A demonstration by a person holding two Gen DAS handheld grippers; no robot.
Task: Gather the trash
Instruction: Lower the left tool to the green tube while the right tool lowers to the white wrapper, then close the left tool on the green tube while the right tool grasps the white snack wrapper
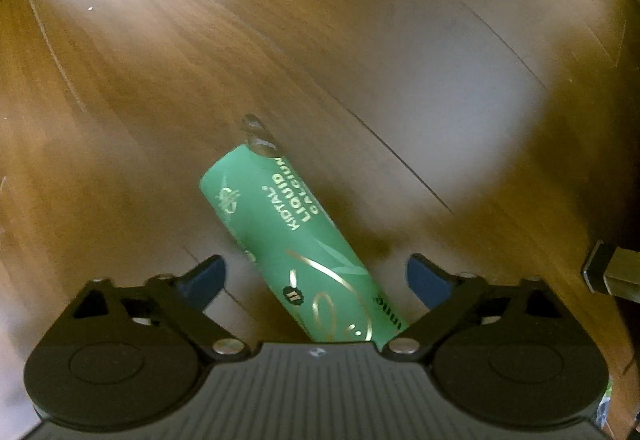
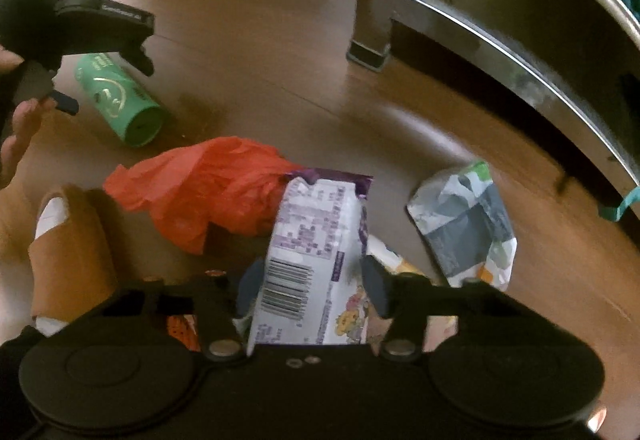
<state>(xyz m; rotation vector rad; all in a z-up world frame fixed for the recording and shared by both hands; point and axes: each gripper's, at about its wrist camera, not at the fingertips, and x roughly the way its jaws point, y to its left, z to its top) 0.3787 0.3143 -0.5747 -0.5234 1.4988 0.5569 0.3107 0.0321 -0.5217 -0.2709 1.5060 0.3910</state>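
Indoor light was dim, warm. Broad pale glare patch lay on wooden floor point(image 1: 460, 88) in left wrist view; softer sheen on floor in right wrist view. Motion blur smeared both frames, worst at edges. Fisheye bent metal frame rail point(image 2: 520, 52) into arc.

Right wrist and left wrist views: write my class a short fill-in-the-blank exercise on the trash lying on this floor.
1. The green bottle lies on its ____ on the wooden floor.
2. The left gripper has its fingers ____ on either side of the bottle.
3. The crumpled plastic bag is ____ in colour.
4. Between the fingers of the right gripper is a white and ____ packet.

Missing words: side; open; red; purple
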